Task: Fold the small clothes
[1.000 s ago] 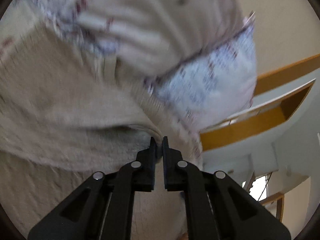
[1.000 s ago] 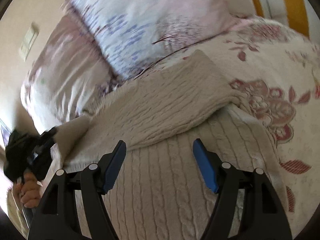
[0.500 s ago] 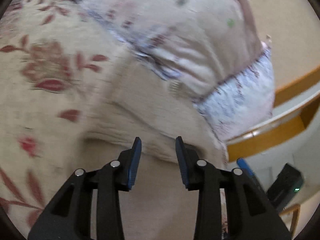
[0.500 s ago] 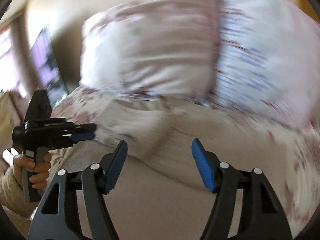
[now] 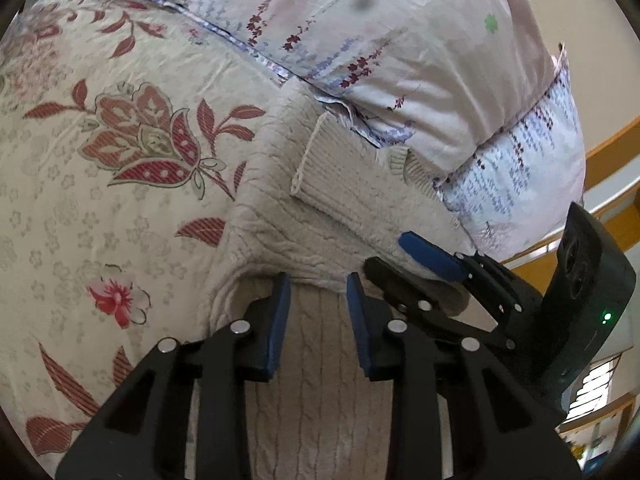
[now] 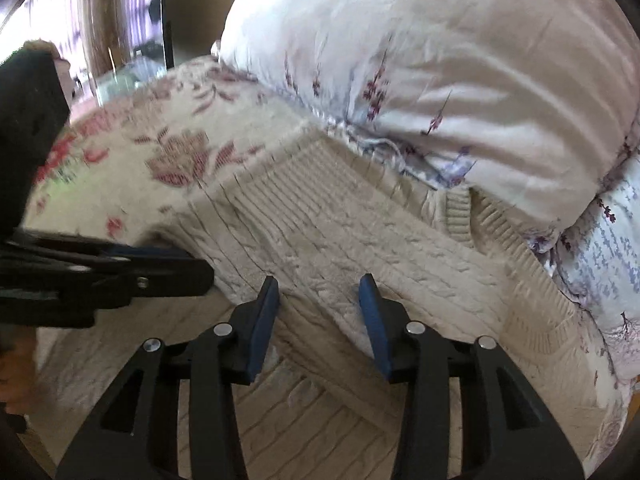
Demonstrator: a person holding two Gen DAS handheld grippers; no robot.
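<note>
A cream cable-knit sweater [image 5: 328, 216] lies on the bed with an upper layer folded over a lower one; it also shows in the right wrist view [image 6: 360, 240]. A ribbed cuff [image 5: 316, 164] lies on top near the pillow. My left gripper [image 5: 316, 308] is open, its blue pads at the folded edge, nothing between them. My right gripper [image 6: 320, 312] is open, its pads either side of the same folded edge. The right gripper also shows in the left wrist view [image 5: 424, 256], just to the right; the left gripper shows in the right wrist view [image 6: 160, 264] at the left.
A floral bedspread [image 5: 120, 160] covers the bed to the left. A large pale flowered pillow [image 5: 420, 48] lies against the sweater's far edge. A wooden bed frame [image 5: 608, 148] runs at the right. A dark screen [image 6: 164, 12] stands beyond the bed.
My left gripper has let go of the sweater edge and opened, with the fold now lying flat. Both grippers have swung round and come close together at the folded edge.
</note>
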